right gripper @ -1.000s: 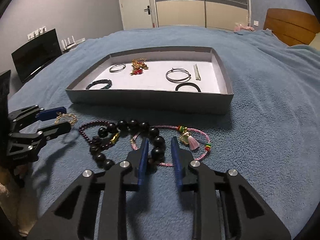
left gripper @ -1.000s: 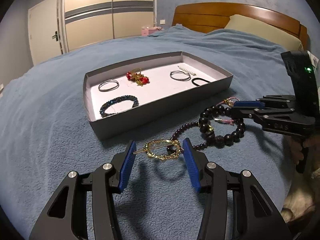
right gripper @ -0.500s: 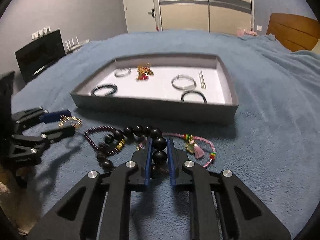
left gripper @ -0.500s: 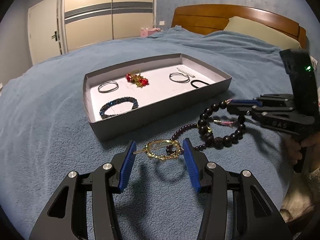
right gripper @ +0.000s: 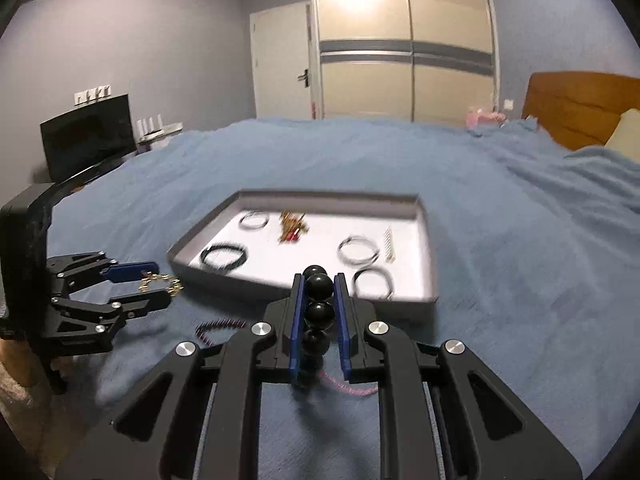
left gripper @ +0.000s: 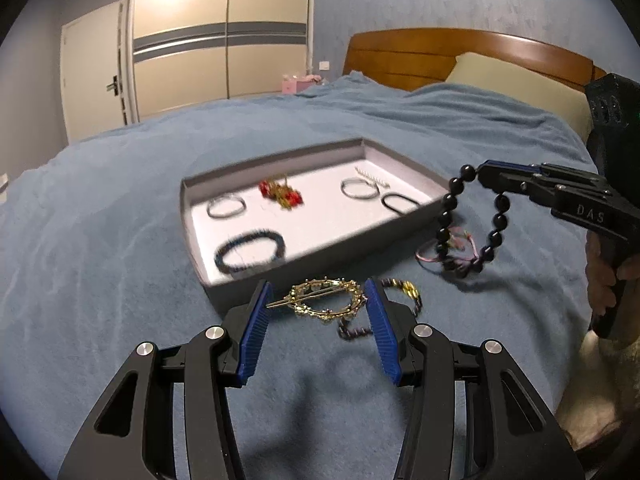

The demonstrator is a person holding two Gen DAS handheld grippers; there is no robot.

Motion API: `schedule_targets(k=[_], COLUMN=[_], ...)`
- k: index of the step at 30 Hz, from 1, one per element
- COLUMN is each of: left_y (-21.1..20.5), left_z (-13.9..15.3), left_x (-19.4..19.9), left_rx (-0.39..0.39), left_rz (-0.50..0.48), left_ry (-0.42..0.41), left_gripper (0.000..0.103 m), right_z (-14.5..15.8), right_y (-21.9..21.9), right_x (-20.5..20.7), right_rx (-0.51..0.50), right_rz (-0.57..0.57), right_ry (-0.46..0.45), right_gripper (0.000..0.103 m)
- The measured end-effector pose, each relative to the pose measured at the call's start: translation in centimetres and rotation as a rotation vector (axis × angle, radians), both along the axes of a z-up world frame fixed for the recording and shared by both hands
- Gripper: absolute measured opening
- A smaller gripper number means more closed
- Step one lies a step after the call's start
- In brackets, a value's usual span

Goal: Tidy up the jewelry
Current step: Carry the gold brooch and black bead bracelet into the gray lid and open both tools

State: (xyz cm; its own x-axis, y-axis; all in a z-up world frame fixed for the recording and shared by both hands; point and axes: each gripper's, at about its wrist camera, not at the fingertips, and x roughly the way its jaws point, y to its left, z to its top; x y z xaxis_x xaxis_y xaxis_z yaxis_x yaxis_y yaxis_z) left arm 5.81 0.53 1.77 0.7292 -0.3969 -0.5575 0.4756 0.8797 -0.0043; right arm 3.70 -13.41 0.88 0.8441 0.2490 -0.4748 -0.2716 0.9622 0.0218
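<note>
My left gripper [left gripper: 316,300] is shut on a gold oval hair clip [left gripper: 326,300], held above the blue blanket in front of the grey tray [left gripper: 316,264]. My right gripper [right gripper: 318,286] is shut on a black bead bracelet [right gripper: 318,286], lifted so it hangs in a loop [left gripper: 472,220] beside the tray's right corner. A pink cord bracelet [left gripper: 430,254] and a dark purple bead bracelet [left gripper: 404,292] lie on the blanket. The tray holds rings, a red-gold piece [left gripper: 280,194] and dark bracelets.
The tray [right gripper: 424,240] sits mid-bed on the blue blanket. A wooden headboard and pillow [left gripper: 516,84] are at the far right. A dark monitor [right gripper: 86,136] stands left of the bed. A person's hand [left gripper: 612,276] holds the right gripper.
My right gripper closed on the black bead bracelet and lifted it off the blanket toward the tray. My left gripper rose with the gold clip and moved closer to the tray.
</note>
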Motion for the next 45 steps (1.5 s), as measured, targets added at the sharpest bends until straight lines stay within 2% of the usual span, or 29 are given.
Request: schedule_targets(k=[6,11,17,21,26,35,45], left_y=[0.3,0.2,-0.6,-0.7,-0.5,-1.9,-1.8], left_z=[2.3,2.9,1.3,-0.3,-2.1,-3.6,-3.7], left_x=[3.2,7.6,12.5,14.7,15.5,15.3,15.3], left_rx=[0.013,0.007,0.023,0.064,0.095,0.189,0.191], left_rz=[0.043,0.082,0.108,0.131,0.156,0.136,0.142], left_ry=[-0.040,-0.023,0.055,0.129,0.167,0.135,0.125], left_gripper=[0.050,0.050,0.050,0.050,0.050,0.050,0.052], right_z=[2.7,3.4,1.7,-0.9,-2.9,-5.4,-6.2], right_y=[-0.5,0.1,1.3,2.0,1.2,1.5,2.7], right_x=[2.1,4.8,8.5,10.5,11.8,13.3,13.3], right_rx=[-0.001,0.018,0.076,0.070,0.059,0.049,0.028], right_rz=[-0.058,-0.070,-0.028,-0.006,-0.031,-0.026,0.017], right_ry=[-0.069,-0.080,-0.023,0.053,0.122,0.213,0.257], right_gripper=[0.014,0.014,0.014,0.014,0.014,0.014,0.014])
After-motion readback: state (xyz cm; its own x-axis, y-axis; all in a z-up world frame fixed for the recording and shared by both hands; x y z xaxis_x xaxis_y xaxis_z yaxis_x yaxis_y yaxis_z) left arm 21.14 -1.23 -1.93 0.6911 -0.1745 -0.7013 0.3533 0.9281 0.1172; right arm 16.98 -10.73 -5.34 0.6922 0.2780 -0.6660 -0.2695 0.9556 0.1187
